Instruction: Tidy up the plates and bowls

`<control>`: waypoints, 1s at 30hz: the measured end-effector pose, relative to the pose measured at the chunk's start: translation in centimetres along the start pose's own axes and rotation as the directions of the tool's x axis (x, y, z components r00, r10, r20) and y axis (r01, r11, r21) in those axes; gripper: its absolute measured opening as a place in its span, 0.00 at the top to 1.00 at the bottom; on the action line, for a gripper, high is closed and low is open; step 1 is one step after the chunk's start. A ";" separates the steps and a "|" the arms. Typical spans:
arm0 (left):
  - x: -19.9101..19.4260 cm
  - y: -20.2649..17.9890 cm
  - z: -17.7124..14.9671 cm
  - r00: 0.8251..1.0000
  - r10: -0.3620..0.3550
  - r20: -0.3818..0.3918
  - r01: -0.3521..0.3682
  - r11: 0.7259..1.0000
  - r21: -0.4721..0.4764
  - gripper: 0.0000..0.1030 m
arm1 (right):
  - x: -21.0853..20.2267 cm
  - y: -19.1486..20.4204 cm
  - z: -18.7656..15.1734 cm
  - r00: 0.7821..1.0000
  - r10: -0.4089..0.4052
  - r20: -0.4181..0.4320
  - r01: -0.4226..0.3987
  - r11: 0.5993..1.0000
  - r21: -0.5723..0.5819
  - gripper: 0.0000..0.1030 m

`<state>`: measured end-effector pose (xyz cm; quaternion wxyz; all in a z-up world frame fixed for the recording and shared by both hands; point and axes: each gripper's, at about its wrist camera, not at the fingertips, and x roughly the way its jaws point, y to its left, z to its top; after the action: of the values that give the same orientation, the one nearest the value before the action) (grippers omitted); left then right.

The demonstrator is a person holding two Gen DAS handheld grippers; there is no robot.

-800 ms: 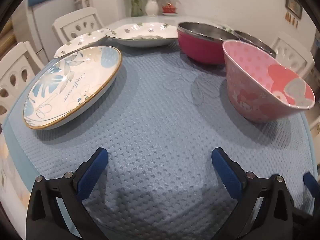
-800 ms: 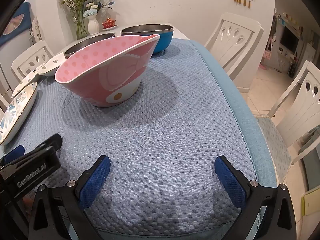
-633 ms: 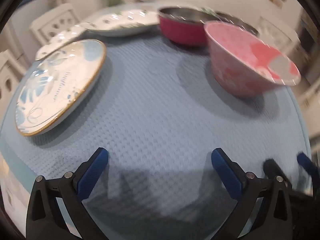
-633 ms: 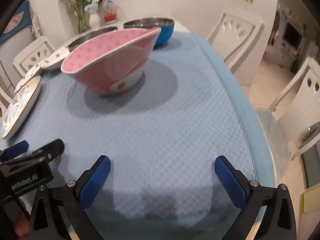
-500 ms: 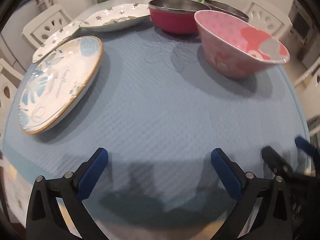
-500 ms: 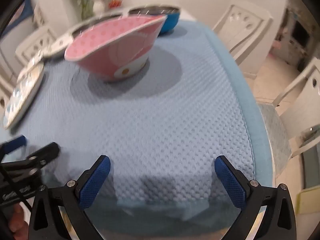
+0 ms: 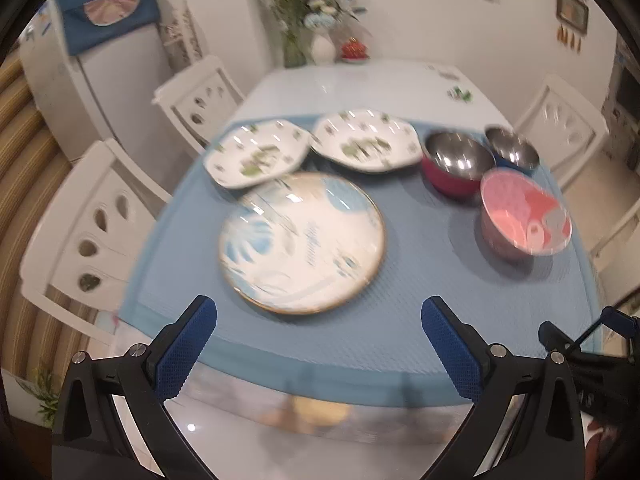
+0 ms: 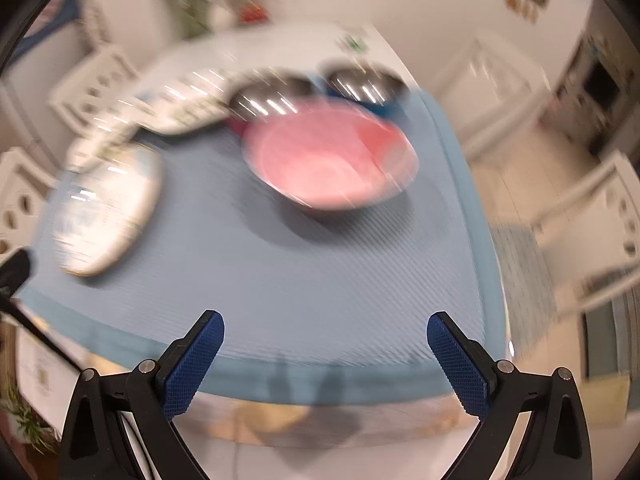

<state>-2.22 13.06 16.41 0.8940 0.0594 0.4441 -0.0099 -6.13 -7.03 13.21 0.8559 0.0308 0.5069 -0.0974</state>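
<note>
A round blue-leaf plate (image 7: 302,242) lies on the blue mat, with two white flowered plates (image 7: 258,153) (image 7: 364,139) behind it. To the right stand a pink cartoon bowl (image 7: 525,216), a red steel bowl (image 7: 456,162) and a blue steel bowl (image 7: 512,146). My left gripper (image 7: 318,346) is open and empty, high above the mat's near edge. My right gripper (image 8: 325,360) is open and empty, also high over the near edge, facing the pink bowl (image 8: 330,162); this view is blurred. The leaf plate (image 8: 106,210) shows at its left.
The blue mat (image 7: 400,320) covers the near half of a white table (image 7: 352,84). White chairs (image 7: 92,216) (image 7: 560,120) stand on both sides. A vase of flowers (image 7: 320,44) stands at the far end. The other gripper (image 7: 580,344) shows at the left view's right edge.
Both grippers have risen and pulled back from low over the mat to high above its near edge. The dishes have not moved. Both stay open.
</note>
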 end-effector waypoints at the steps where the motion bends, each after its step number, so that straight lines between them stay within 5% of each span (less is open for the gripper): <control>1: -0.5 0.7 0.6 1.000 0.008 0.006 -0.008 1.000 0.000 0.01 | -1.1 0.7 0.3 0.999 0.019 0.036 -0.019 1.000 -0.009 0.02; 6: -1.4 4.0 2.1 0.998 0.051 0.047 -0.050 0.999 -0.021 0.01 | -5.8 7.1 2.6 0.982 0.062 0.178 -0.056 0.998 -0.039 0.02; 10: -1.2 6.2 3.3 0.996 0.044 0.076 -0.041 0.998 -0.040 0.01 | -6.6 11.0 3.3 0.975 0.019 0.223 -0.002 0.997 -0.080 0.02; 21: 1.5 10.8 6.3 0.995 -0.014 0.101 0.017 0.999 -0.038 0.01 | -4.3 15.7 6.0 0.976 0.012 0.219 -0.005 1.000 -0.031 0.02; 30: 3.9 11.1 7.3 0.994 -0.075 0.077 0.077 0.997 -0.024 0.01 | -2.9 16.8 6.6 0.979 -0.045 0.199 0.048 0.999 -0.009 0.02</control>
<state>6.73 23.40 18.74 0.9100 0.0302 0.4117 -0.0401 1.56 8.86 18.16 0.9000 0.0031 0.4200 -0.1164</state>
